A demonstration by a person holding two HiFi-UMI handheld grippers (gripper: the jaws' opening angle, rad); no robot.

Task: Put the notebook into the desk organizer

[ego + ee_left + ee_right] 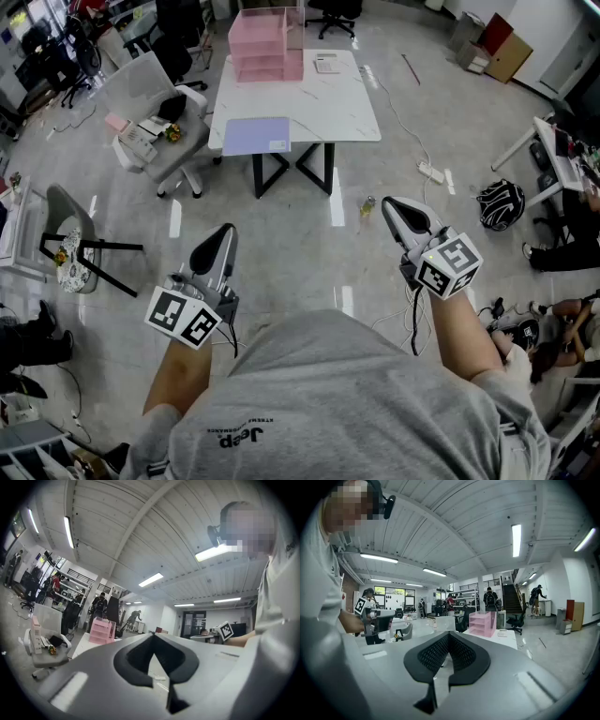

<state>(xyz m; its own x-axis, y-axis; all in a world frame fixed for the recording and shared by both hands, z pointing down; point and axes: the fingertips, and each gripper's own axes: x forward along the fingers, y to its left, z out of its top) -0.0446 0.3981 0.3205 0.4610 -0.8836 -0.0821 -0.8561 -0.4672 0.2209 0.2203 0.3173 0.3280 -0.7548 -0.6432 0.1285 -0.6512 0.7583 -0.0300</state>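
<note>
Two grippers are held out level over the grey tiled floor, just past the person's grey T-shirt. Each one is grey plastic and carries a cube with square markers. The left gripper has its dark-padded jaws brought together, tips touching, with nothing between them; its own view shows the same meeting point. The right gripper is likewise closed and empty, its ribbed pads meeting at the tip.

Beyond the grippers, a small clear plastic bottle lies on the floor near the black legs of the white marble-patterned rectangular worktop. To the left of the worktop stands a grey swivel chair with small items piled on its seat.

On the worktop, the pale lilac rectangular notebook lies flat and closed at the near edge, towards the left corner. At the far end stands the pink tiered plastic desk organizer, well apart from the notebook, and a small white flat item lies just beside the organizer on its right. Both gripper views show the desk organizer ahead, past the closed jaws. Farther off, people stand and walk among desks and a staircase.
</note>
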